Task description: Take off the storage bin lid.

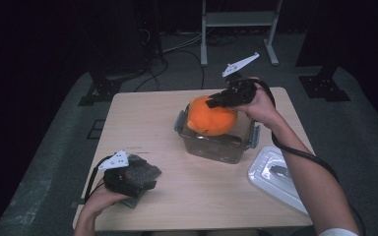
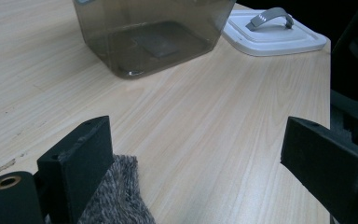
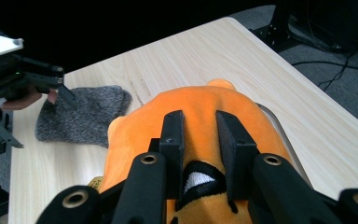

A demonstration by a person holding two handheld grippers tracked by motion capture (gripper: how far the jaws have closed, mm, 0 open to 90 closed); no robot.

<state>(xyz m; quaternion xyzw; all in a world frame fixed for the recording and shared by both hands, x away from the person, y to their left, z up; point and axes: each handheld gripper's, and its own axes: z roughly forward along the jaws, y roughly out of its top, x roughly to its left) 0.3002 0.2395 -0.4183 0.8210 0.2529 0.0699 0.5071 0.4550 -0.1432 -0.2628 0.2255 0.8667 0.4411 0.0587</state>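
An orange plush toy (image 1: 210,119) sits partly inside a clear plastic container (image 1: 217,145), its upper part above the rim. My right gripper (image 1: 217,102) comes in from the right and is shut on the top of the toy. In the right gripper view the two jaws (image 3: 200,122) pinch orange fabric (image 3: 205,100) between them. At the table's near left corner my left gripper (image 1: 128,179) rests over a grey fuzzy cloth (image 1: 142,172). Its jaws (image 2: 198,140) stand wide open, and the cloth (image 2: 114,198) lies against the inner side of the left jaw.
A white lid with a grey handle (image 1: 275,172) lies at the table's right front edge, beside the container (image 2: 149,37). The wooden table (image 1: 142,123) has dark floor, stand legs and cables beyond its far edge.
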